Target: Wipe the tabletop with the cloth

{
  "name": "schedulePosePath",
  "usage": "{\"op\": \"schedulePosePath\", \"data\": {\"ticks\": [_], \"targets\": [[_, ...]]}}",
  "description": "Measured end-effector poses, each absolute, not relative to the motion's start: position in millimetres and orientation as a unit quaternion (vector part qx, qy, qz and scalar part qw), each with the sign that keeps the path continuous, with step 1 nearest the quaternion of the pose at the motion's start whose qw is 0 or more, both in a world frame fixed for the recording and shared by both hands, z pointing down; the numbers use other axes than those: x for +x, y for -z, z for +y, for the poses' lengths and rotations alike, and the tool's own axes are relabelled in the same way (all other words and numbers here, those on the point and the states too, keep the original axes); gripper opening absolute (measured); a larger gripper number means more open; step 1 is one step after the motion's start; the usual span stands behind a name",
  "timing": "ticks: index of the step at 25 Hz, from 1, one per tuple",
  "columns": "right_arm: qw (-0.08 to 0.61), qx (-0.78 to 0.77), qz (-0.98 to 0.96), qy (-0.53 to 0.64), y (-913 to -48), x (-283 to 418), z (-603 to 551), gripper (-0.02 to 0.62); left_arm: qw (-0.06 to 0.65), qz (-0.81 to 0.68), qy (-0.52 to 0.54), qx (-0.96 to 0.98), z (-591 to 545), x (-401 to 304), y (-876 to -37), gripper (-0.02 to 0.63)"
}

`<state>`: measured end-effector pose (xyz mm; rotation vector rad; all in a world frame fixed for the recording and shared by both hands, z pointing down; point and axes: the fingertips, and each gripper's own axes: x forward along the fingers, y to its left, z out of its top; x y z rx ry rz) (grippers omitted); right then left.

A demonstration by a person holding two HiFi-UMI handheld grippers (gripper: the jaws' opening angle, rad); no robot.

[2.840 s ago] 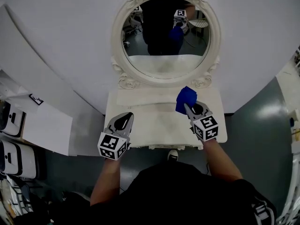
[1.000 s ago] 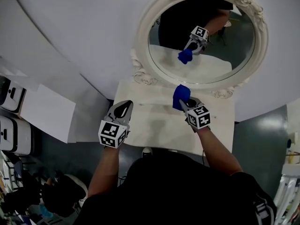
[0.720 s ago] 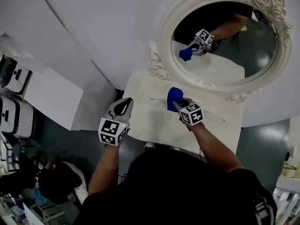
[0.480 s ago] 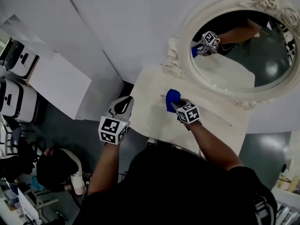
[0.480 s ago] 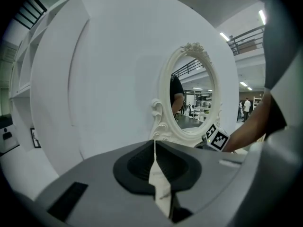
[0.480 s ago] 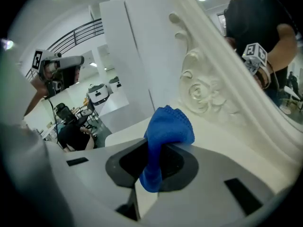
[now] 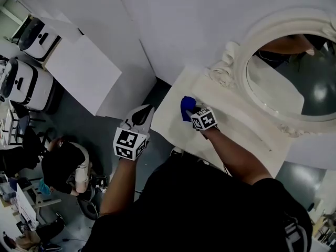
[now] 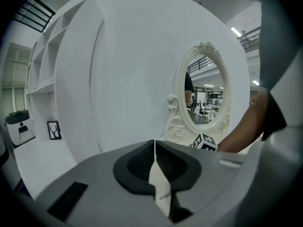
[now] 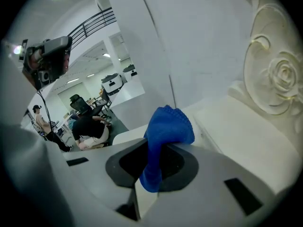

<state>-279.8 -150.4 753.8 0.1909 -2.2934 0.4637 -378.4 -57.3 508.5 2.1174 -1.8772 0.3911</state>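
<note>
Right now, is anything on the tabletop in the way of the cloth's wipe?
Nothing visible. The right gripper has its jaws shut on the cloth at the left end of the tabletop, and the surface in view is bare. Only the mirror frame borders its back edge.

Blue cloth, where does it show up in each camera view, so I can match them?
Head view: upper centre, blue cloth over the left end of the tabletop.
Left gripper view: not in it.
Right gripper view: centre, clamped in the right gripper.
Shared landmark: the carved white mirror frame.
</note>
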Motion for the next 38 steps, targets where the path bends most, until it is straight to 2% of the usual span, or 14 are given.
{"op": "schedulePosePath", "data": {"ticks": [11, 20, 29, 38], "targets": [[0.443, 0.061, -0.871, -0.204, -815.4, -340.8, -131.3, 0.039, 0.163, -0.676, -0.15, 0.702, -22.1, -424.3, -518.8, 0.017], [0.469, 0.069, -0.855, -0.212, -847.5, -339.2, -130.8, 0.039, 0.173, -0.683, -0.154, 0.693, -7.4, -440.0, -525.6, 0.017], [0.469, 0.092, -0.849, -0.226, -850.3, -297.0, -141.8, 0.04, 0.165, -0.655, -0.156, 0.721, -34.6, -419.7, -523.1, 0.018], [0.468, 0.163, -0.831, -0.252, -851.2, -204.6, -164.5, 0.04, 0.148, -0.592, -0.155, 0.777, -83.6, -360.4, -520.0, 0.017]]}}
